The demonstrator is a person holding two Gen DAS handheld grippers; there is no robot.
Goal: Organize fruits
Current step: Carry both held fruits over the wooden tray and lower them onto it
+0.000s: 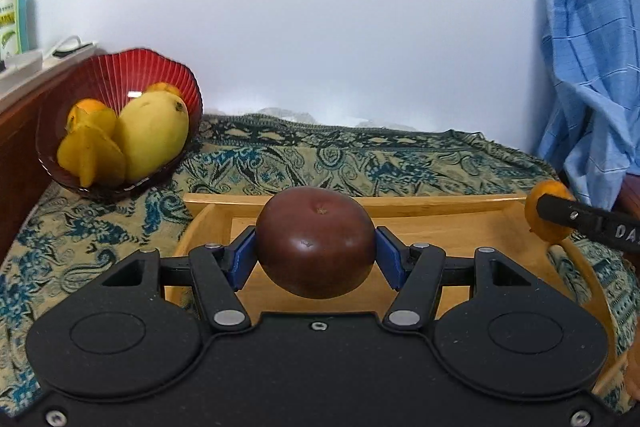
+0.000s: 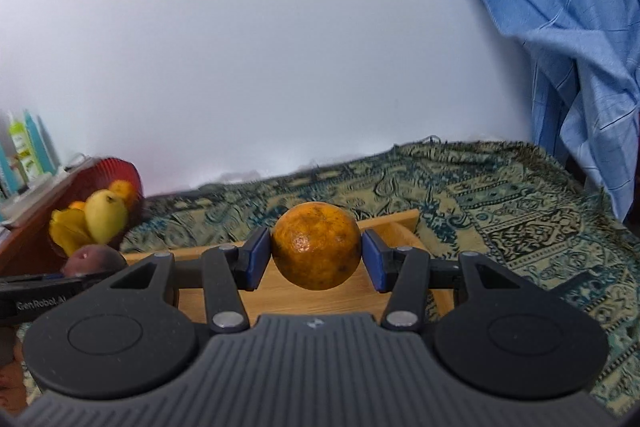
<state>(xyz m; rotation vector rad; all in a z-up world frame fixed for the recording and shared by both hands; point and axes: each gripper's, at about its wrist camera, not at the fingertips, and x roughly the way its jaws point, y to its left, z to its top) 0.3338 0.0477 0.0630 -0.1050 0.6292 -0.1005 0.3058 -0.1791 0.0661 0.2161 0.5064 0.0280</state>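
Observation:
My left gripper (image 1: 315,251) is shut on a dark purple round fruit (image 1: 315,241), held above the wooden tray (image 1: 420,202). My right gripper (image 2: 316,254) is shut on an orange (image 2: 316,245), also over the wooden tray (image 2: 394,219). Each view catches the other hand: the orange (image 1: 538,201) at the right edge of the left wrist view, the purple fruit (image 2: 94,259) at the left of the right wrist view. A red ribbed bowl (image 1: 104,75) at the back left holds a yellow mango (image 1: 154,133), starfruit (image 1: 90,155) and oranges.
A patterned blue and beige cloth (image 1: 360,159) covers the table. A blue checked fabric (image 1: 592,67) hangs at the right by the white wall. A dark wooden ledge (image 1: 24,115) with bottles and boxes runs along the left, behind the bowl.

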